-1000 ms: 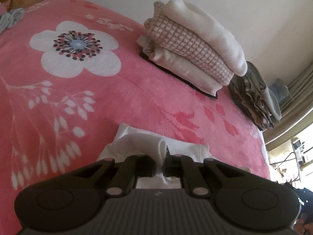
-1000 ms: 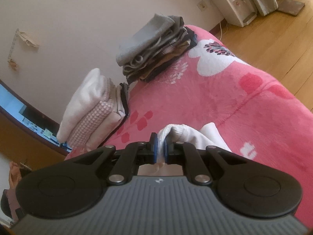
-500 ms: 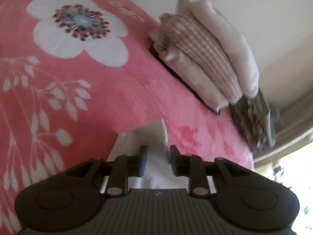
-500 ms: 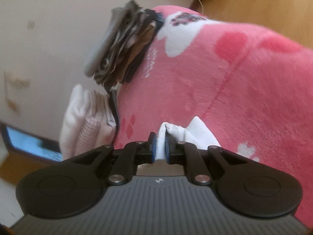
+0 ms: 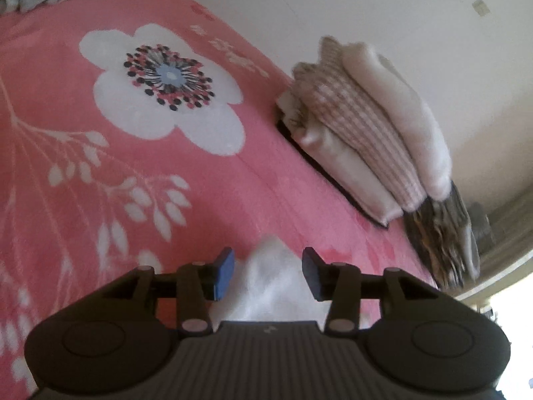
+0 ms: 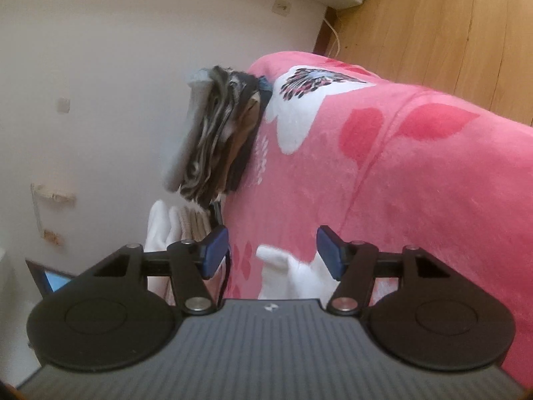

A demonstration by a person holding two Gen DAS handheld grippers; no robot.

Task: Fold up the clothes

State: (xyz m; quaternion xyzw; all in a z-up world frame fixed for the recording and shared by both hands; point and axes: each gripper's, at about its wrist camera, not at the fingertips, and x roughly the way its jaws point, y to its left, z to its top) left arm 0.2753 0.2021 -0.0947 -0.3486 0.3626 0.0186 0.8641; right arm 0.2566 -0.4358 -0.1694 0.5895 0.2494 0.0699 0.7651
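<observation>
Both claws, the left claw (image 5: 268,275) and the right claw (image 6: 272,251), are seen with jaws just parted, the white garment (image 5: 269,283) left untouched between them on the pink bedspread (image 5: 83,183), its peak toward twelve o'clock.

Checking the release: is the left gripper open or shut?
Open: left gripper has just been opening; white garment lies between, pads clear.

Two low, close, blurry wrist views, both over pink blanket (image 5: 100,200) and folded stacks (image 6: 213,133).
</observation>
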